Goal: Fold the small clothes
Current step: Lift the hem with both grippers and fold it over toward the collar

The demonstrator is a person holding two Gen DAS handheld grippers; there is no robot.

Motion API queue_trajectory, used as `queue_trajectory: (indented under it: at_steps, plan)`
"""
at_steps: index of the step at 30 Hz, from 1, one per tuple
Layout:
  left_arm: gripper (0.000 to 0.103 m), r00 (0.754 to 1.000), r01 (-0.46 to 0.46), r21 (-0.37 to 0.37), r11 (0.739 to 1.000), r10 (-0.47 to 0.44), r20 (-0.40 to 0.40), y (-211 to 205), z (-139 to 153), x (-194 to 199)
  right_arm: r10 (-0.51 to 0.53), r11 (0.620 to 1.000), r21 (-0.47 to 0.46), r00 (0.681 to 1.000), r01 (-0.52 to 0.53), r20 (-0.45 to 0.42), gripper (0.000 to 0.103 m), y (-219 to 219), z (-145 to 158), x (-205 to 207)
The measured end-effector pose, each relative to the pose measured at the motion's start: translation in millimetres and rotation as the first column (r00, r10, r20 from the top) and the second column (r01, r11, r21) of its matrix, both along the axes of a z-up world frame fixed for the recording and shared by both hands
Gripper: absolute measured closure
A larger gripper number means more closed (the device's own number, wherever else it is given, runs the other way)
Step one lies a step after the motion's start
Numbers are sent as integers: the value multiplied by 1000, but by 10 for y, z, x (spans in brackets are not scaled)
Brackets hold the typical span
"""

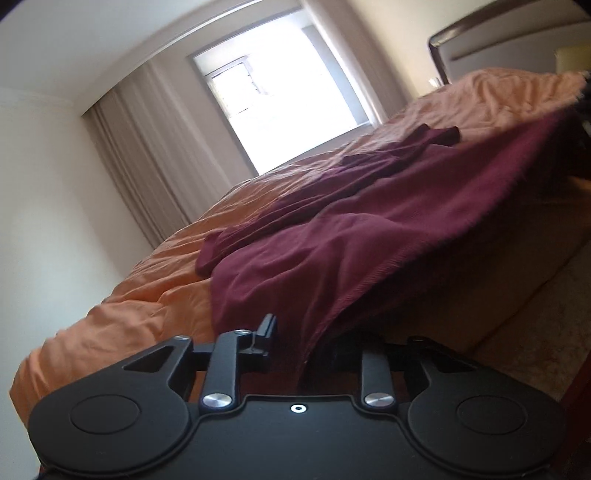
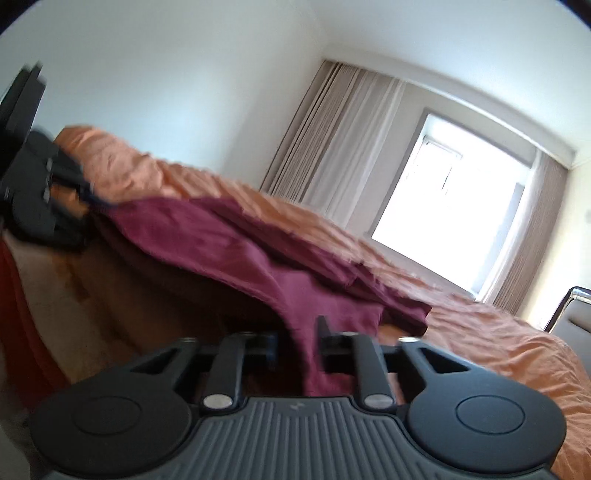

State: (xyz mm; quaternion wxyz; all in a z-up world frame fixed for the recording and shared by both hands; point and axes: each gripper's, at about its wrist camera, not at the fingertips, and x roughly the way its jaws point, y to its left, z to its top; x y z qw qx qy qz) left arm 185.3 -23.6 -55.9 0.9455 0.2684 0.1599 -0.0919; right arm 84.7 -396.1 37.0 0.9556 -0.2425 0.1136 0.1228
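A maroon garment (image 1: 369, 221) lies partly spread on the orange bed cover (image 1: 129, 295), its near edge lifted off the bed. My left gripper (image 1: 303, 343) is shut on one corner of that edge, and the cloth hides its right finger. In the right wrist view the same garment (image 2: 221, 240) drapes toward me, and my right gripper (image 2: 299, 339) is shut on the other corner. The left gripper (image 2: 40, 192) also shows at the far left of that view, holding its corner. A dark blurred shape (image 1: 581, 140) at the right edge is probably the right gripper.
The orange bed cover (image 2: 498, 339) fills most of both views, with the bed's side (image 1: 498, 306) dropping to carpet below. A bright window (image 1: 288, 92) with beige curtains (image 1: 147, 158) is behind. A headboard (image 1: 480, 26) and a chair (image 2: 576, 310) stand at the edges.
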Motion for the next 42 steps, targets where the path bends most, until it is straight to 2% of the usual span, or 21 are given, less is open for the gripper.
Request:
queue_trajectory:
  at_steps: [1, 2, 3, 4, 5, 6, 7, 8, 9, 10, 13, 16, 20, 24, 28, 32, 35, 38, 42]
  plan:
    - [70, 1000, -9, 5, 1000, 9, 4, 36, 14, 6, 8, 1000, -7, 1000, -8, -13, 57, -32, -60, -3]
    - [70, 1000, -15, 14, 1000, 15, 7, 82, 22, 12, 5, 1000, -16, 1000, -5, -23, 57, -63, -108, 7]
    - [74, 1000, -21, 27, 999, 21, 7, 129, 26, 22, -8, 1000, -28, 999, 6, -43, 57, -85, -164, 13]
    - [80, 1000, -21, 34, 999, 21, 3, 161, 41, 35, -20, 999, -32, 998, 18, -65, 57, -100, -204, -1]
    - [94, 1000, -19, 30, 999, 19, -5, 200, 62, 49, -30, 999, -23, 996, 28, -83, 57, -136, -236, 1]
    - [96, 1000, -16, 17, 1000, 16, -12, 225, 99, 55, -36, 999, -14, 995, 35, -93, 57, -163, -255, -7]
    - [96, 1000, -16, 2, 1000, 16, -9, 239, 143, 59, -41, 999, -11, 995, 40, -96, 61, -178, -265, -13]
    - [97, 1000, -11, -8, 1000, 11, 3, 239, 187, 51, -39, 999, -17, 995, 38, -90, 78, -177, -265, -21]
    - [97, 1000, -6, -7, 1000, 6, 23, 226, 228, 38, -34, 999, -24, 996, 32, -84, 84, -189, -256, -52]
    - [97, 999, -2, 3, 1000, 2, 48, 199, 266, 22, -28, 999, -32, 997, 26, -71, 91, -168, -238, -78]
    - [97, 991, -1, 32, 999, -3, 134, 150, 381, -38, -11, 999, -47, 1000, 11, -12, 94, -124, -147, -160]
    - [97, 977, -16, -25, 1000, 21, 210, 172, 539, -116, -4, 1000, -11, 999, 4, 36, 95, -159, -6, -208]
    - [98, 966, -23, -130, 991, 56, 253, 233, 744, -197, -15, 1000, 12, 995, 14, 99, 97, -202, 182, -264]
    - [98, 947, -22, -158, 987, 71, 313, 240, 821, -354, -18, 1000, 24, 979, 14, 202, 97, -199, 355, -441]
    - [98, 925, -7, -171, 985, 72, 374, 240, 940, -688, -23, 998, 64, 961, 5, 275, 97, -222, 545, -731]
    - [98, 926, 35, -153, 988, 25, 378, 267, 1128, -1097, -14, 986, 162, 960, -33, 280, 97, -295, 829, -1089]
    - [98, 935, 74, -165, 983, -10, 355, 315, 1294, -1431, 28, 956, 275, 965, -102, 261, 97, -447, 1056, -1297]
    - [97, 938, 107, -134, 985, -55, 343, 324, 1410, -1687, 58, 925, 352, 967, -146, 249, 97, -601, 1178, -1458]
    - [97, 954, 128, -135, 983, -85, 287, 287, 1450, -1769, 47, 927, 352, 970, -132, 239, 97, -702, 1199, -1449]
